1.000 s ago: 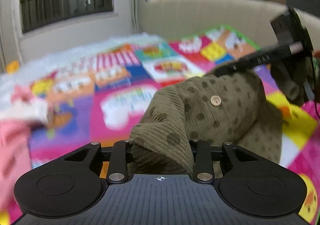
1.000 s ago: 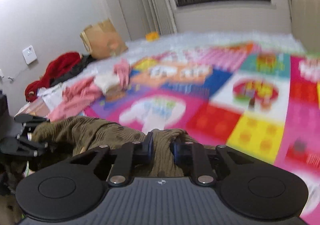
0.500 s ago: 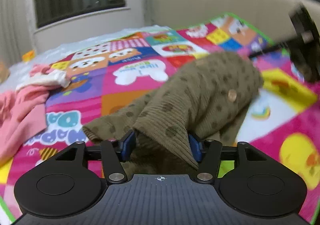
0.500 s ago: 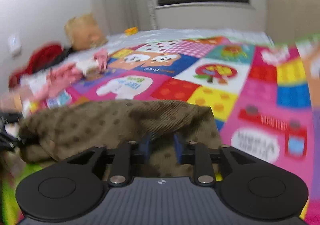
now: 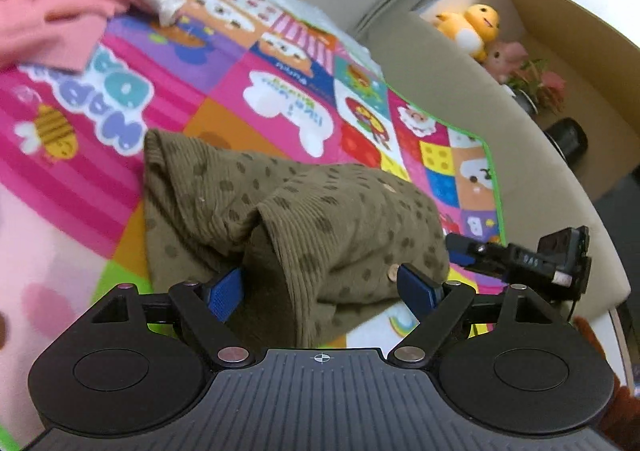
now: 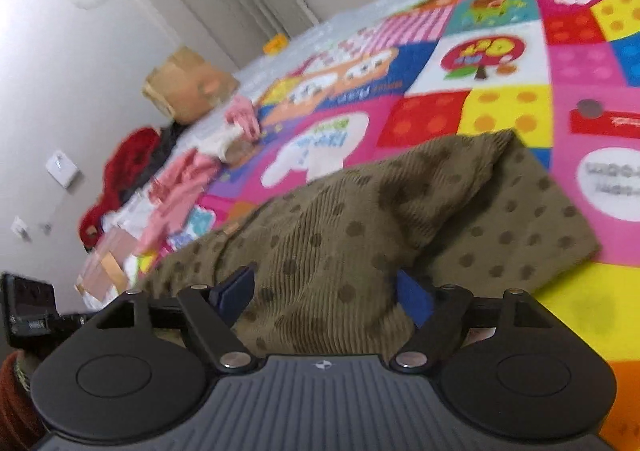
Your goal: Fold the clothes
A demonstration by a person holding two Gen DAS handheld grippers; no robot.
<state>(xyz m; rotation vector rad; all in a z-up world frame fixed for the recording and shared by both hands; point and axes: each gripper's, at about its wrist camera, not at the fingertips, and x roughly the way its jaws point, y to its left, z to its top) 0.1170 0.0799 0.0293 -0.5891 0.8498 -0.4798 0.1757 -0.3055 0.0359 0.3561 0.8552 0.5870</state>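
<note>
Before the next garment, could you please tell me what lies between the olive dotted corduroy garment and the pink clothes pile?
In the left wrist view, only bare colourful play mat separates the olive dotted corduroy garment from the pink clothes pile.

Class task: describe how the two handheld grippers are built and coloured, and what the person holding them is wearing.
Each gripper, left gripper and right gripper, has a ribbed dark-grey body with a small crosshair mark, two round black discs, black linkage arms with silver pivot pins, and blue finger pads. A rust-orange knitted sleeve shows at the frame edge.
</note>
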